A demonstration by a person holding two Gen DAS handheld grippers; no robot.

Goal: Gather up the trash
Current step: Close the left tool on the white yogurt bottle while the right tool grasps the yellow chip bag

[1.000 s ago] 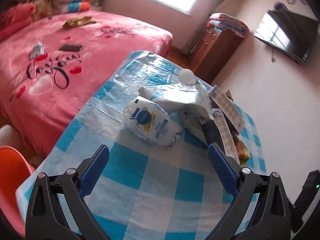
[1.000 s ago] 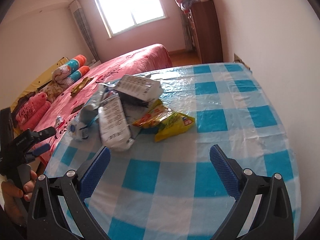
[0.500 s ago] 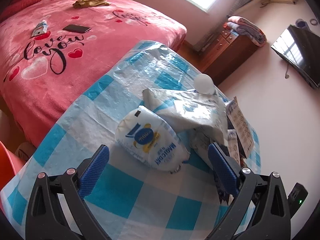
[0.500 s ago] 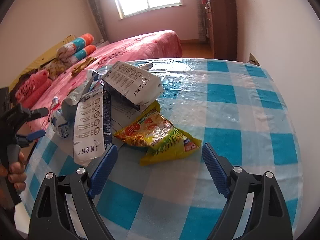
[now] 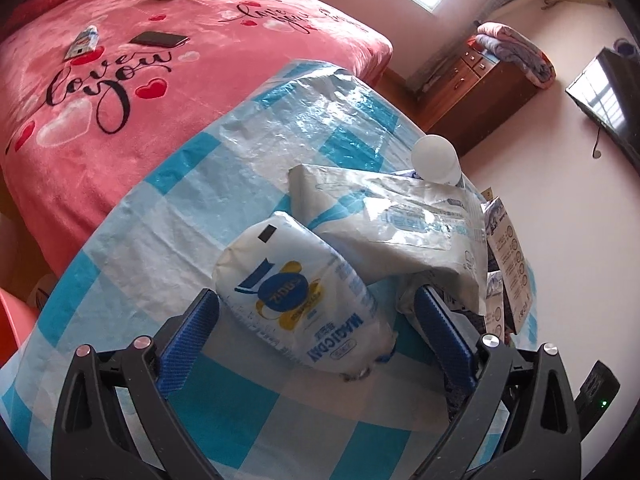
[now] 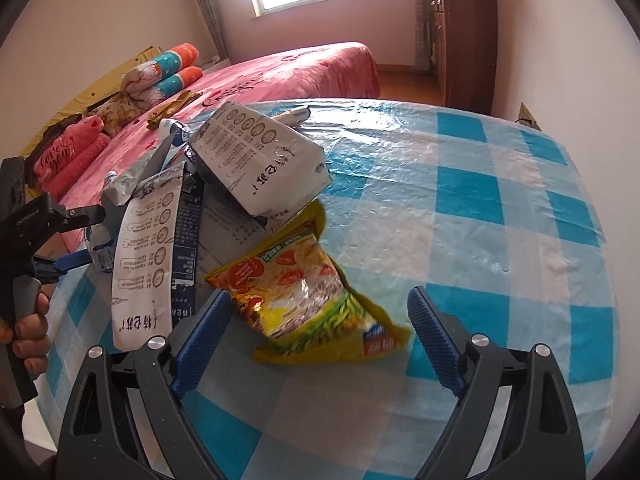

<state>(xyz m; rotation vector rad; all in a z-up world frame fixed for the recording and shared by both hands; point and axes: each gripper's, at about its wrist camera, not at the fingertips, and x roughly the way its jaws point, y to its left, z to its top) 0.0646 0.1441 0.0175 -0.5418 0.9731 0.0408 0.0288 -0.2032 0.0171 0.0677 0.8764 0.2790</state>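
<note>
A table (image 6: 500,208) in a blue-and-white checked cloth stands beside a pink bed (image 5: 120,92), with a heap of empty wrappers near its left side. The left gripper (image 5: 316,320) is spread wide around a white "MAGICDAY" packet (image 5: 304,300), pads not touching. The right gripper (image 6: 320,328), its jaws just widening again, straddles a yellow snack bag (image 6: 304,292) without pressing it.

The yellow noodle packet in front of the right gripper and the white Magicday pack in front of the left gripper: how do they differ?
The yellow noodle packet is flat and crumpled, printed in bright yellow, orange and green; the white Magicday pack is plump and rounded, white with blue lettering. The yellow noodle packet lies partly under a pile of white cartons; the white Magicday pack lies beside a silvery bag, touching it. Both lie on the checked tablecloth between open jaws, ungripped.
</note>
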